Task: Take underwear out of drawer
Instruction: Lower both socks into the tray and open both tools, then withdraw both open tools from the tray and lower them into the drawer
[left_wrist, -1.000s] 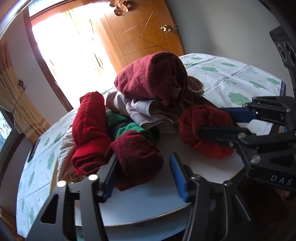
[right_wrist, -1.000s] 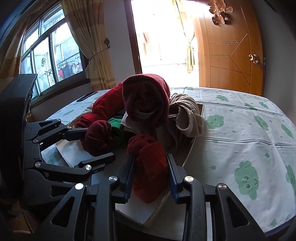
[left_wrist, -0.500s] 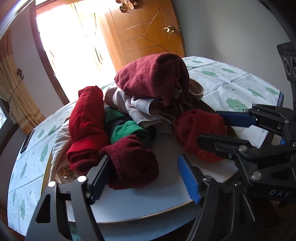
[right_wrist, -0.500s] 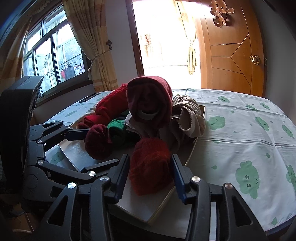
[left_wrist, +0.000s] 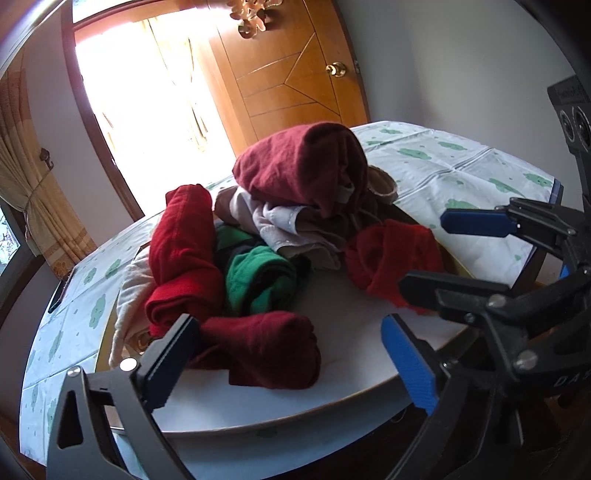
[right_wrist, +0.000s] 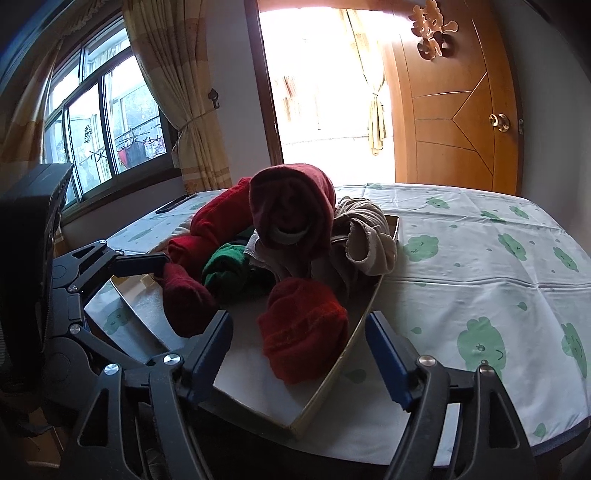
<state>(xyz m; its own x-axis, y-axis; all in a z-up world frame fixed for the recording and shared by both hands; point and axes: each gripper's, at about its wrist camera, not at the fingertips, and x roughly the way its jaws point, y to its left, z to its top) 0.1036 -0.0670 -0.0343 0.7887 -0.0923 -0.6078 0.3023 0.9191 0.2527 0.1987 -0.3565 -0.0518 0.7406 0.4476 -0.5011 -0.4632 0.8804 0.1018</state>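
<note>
Both tongs stand apart and clamp nothing: the left tongs (left_wrist: 291, 354) have just been opening, with the dark maroon roll (left_wrist: 258, 347) lying loose between their blades, its left end just by the left blade, and the right tongs (right_wrist: 299, 347) have just been opening too, with the bright red roll (right_wrist: 303, 328) lying free between theirs. Both rolls of underwear rest on the white floor of the shallow drawer (right_wrist: 332, 373), which sits on the table (right_wrist: 480, 266) under a cloud-print cloth. Behind the two rolls, toward the drawer's far end, the rest is heaped: a long red roll (left_wrist: 181, 251), a green piece (left_wrist: 258, 277), pale beige garments (left_wrist: 295, 229) and a big maroon bundle (left_wrist: 306, 162) on top. By the look of it the step in hand is a release or regrip, with nothing yet out of the drawer. The next move calls for closing each pair of tongs firmly round the middle of its roll, then lifting clear over the drawer's low wall and setting it on the cloth beside; a shallow pinch on soft knit could slip or unroll it.
</note>
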